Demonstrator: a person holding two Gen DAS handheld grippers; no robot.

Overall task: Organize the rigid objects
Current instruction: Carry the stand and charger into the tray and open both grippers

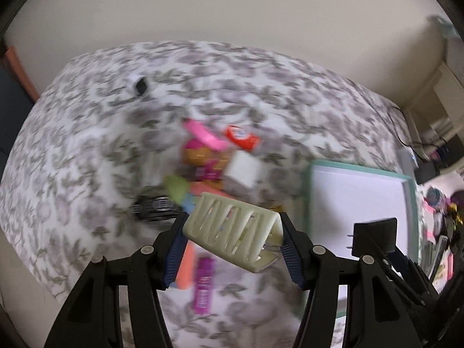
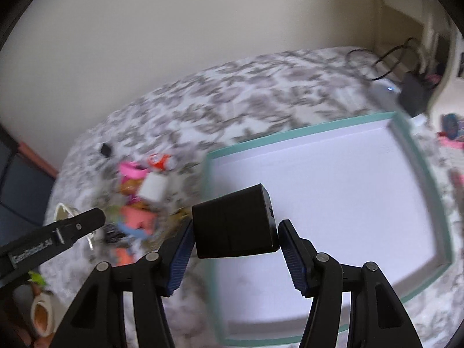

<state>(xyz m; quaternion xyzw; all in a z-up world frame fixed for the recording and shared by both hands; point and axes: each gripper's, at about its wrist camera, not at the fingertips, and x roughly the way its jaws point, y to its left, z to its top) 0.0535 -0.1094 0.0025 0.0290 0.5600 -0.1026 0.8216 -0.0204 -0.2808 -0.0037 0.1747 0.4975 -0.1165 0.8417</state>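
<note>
Floral-print bed (image 1: 87, 145) is filling both frames. Left tongs (image 1: 233, 239) are gripping a cream slotted plastic clip (image 1: 232, 229), lower centre; right tongs (image 2: 235, 242) are pinching a black plastic box (image 2: 235, 223) at the lower-centre edge of a teal-rimmed white tray (image 2: 348, 179).

A white bedspread (image 1: 87, 150) is printed with grey leaves and flowers. A shallow cardboard box (image 2: 417, 156) is rimmed in teal, its inside white. A pale cream slotted plastic clip (image 1: 232, 226) and a matte black plastic block (image 2: 235, 223) are seen.
</note>
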